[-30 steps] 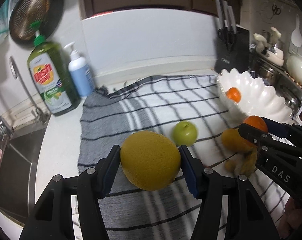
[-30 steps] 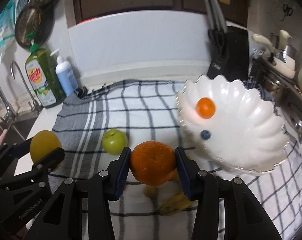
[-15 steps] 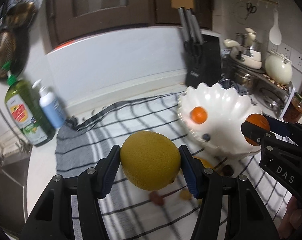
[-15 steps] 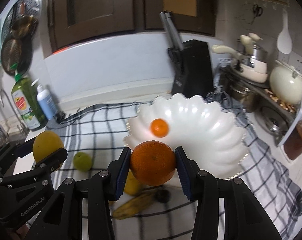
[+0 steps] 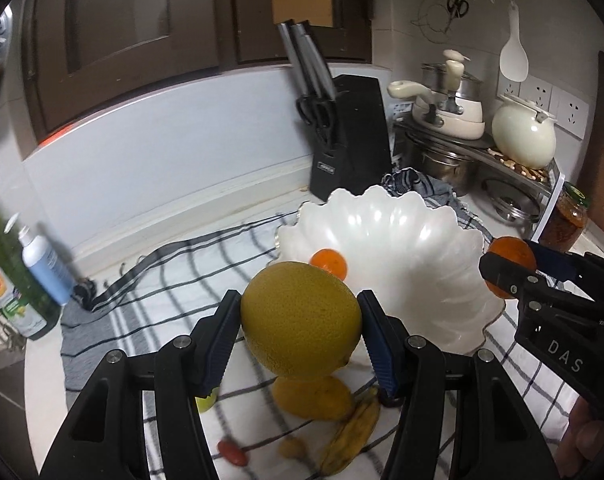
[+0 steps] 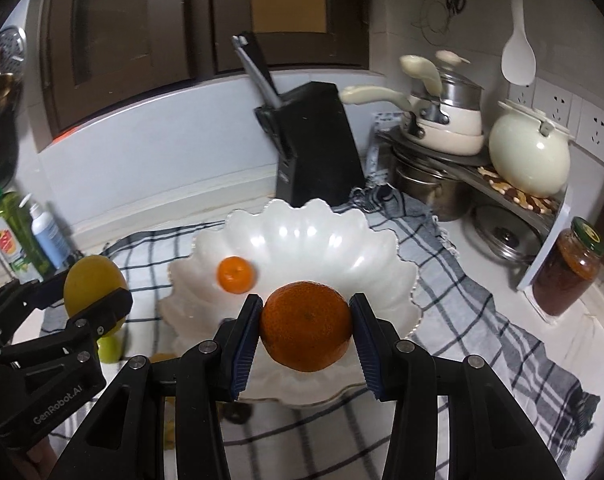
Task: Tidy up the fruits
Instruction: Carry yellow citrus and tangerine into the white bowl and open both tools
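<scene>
While the left claw (image 5: 299, 320) grips a yellow citrus (image 5: 300, 319), the right claw (image 6: 306, 326) clamps an orange (image 6: 306, 326). White scalloped bowl (image 6: 378, 264) just ahead of both, small mandarin (image 6: 235, 274) inside.

**A home kitchen counter**

The views are showing a home kitchen. A black knife block (image 6: 316, 144) is standing against the pale backsplash, under dark wood cabinets (image 6: 141, 32). On the right, cream pots (image 6: 446, 120) and a cream kettle (image 6: 530, 156) are sitting on a metal rack, with steel pots below. A white rice paddle (image 6: 520, 52) is hanging near wall sockets (image 6: 562, 108). A jar (image 6: 570, 268) (something red inside) is standing on the counter. On the left, a green dish soap bottle (image 6: 11, 228) and a blue pump bottle (image 6: 49, 236) are standing. A checked cloth (image 6: 482, 308) is covering the worktop, and a white scalloped bowl (image 6: 342, 236) is resting on it.
</scene>
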A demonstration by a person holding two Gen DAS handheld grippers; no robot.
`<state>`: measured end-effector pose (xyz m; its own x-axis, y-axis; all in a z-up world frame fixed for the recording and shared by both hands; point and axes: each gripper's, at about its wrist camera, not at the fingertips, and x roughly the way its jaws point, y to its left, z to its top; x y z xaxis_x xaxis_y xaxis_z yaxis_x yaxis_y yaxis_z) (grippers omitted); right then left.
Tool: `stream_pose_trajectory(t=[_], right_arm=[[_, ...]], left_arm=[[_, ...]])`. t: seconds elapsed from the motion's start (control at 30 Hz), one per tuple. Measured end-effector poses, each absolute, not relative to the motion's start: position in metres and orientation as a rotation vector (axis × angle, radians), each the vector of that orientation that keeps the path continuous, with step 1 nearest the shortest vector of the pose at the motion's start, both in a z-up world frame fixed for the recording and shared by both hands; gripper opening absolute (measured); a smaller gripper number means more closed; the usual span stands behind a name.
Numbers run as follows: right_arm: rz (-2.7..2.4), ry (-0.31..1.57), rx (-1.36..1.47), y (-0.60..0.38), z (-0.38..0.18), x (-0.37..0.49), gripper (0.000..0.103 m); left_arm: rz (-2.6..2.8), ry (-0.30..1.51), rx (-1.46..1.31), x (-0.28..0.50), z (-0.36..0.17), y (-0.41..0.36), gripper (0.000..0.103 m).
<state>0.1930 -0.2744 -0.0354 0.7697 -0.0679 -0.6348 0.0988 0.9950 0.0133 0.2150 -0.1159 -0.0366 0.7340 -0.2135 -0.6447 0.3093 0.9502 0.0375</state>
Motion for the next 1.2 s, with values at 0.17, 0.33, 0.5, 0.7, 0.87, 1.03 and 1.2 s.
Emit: stream_pose_trajectory(t=[0.17, 0.33, 0.5, 0.7, 0.87, 1.03, 1.2], right_arm=[[-0.095, 0.707, 0.060, -0.288, -0.045, 0.204, 0.046], [-0.094, 0.738, 0.075, -0.298, -0.059, 0.215, 0.046], [-0.095, 0.758, 0.083, -0.306, -0.069, 0.222, 0.046], [-0.096, 0.779, 0.093, -0.314, -0.080, 0.227, 0.046], [-0.097, 0.788, 0.088, -0.316, -0.087, 0.230, 0.046], [-0.101, 0.794, 0.089, -0.318, -0.090, 0.231, 0.048], [-0.157, 0.770, 0.090, -0.322, -0.086, 0.226, 0.077]], left_arm=[[-0.310, 0.709, 0.152, 0.229, -0.045, -0.131, 0.058], [-0.323, 0.740, 0.161, 0.243, -0.058, -0.141, 0.058], [-0.339, 0.773, 0.159, 0.255, -0.070, -0.150, 0.058], [-0.351, 0.805, 0.160, 0.264, -0.081, -0.161, 0.059], [-0.350, 0.838, 0.176, 0.268, -0.092, -0.166, 0.059], [-0.324, 0.812, 0.186, 0.267, -0.091, -0.165, 0.072], [-0.289, 0.795, 0.213, 0.264, -0.087, -0.161, 0.075]])
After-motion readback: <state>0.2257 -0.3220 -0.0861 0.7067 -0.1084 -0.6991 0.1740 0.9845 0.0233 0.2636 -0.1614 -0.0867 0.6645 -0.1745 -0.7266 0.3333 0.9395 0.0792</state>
